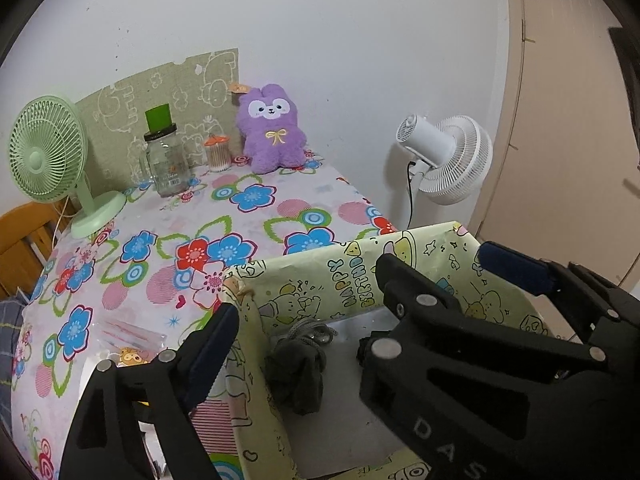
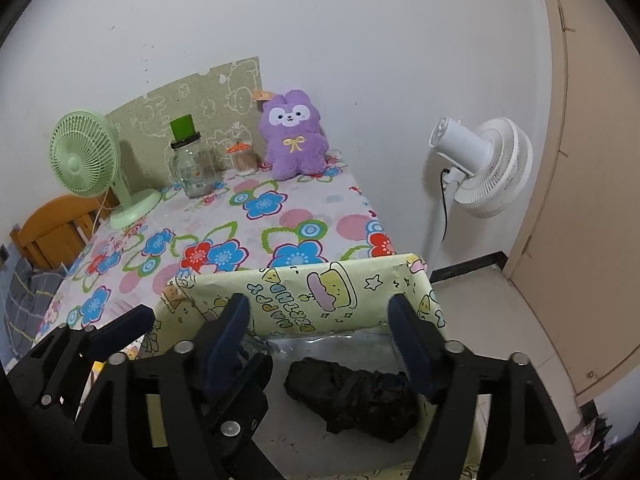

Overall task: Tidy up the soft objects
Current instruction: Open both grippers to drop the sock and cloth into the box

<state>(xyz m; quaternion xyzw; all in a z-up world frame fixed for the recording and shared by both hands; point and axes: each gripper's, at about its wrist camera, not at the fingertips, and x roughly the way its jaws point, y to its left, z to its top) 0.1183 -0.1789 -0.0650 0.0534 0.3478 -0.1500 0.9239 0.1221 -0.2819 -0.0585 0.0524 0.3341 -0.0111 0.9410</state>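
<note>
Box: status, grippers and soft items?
Left gripper open, right gripper open, both empty. Dark cloth bundles lying in box. Nothing blocking.

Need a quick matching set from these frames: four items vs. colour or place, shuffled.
Items:
1. desk fan
2. plush
3. standing fan
4. dark cloth

Matches:
A. in the box
B. purple
C. green
D. white, on the floor beside the table

Pairs: 1-C, 2-B, 3-D, 4-A
</note>
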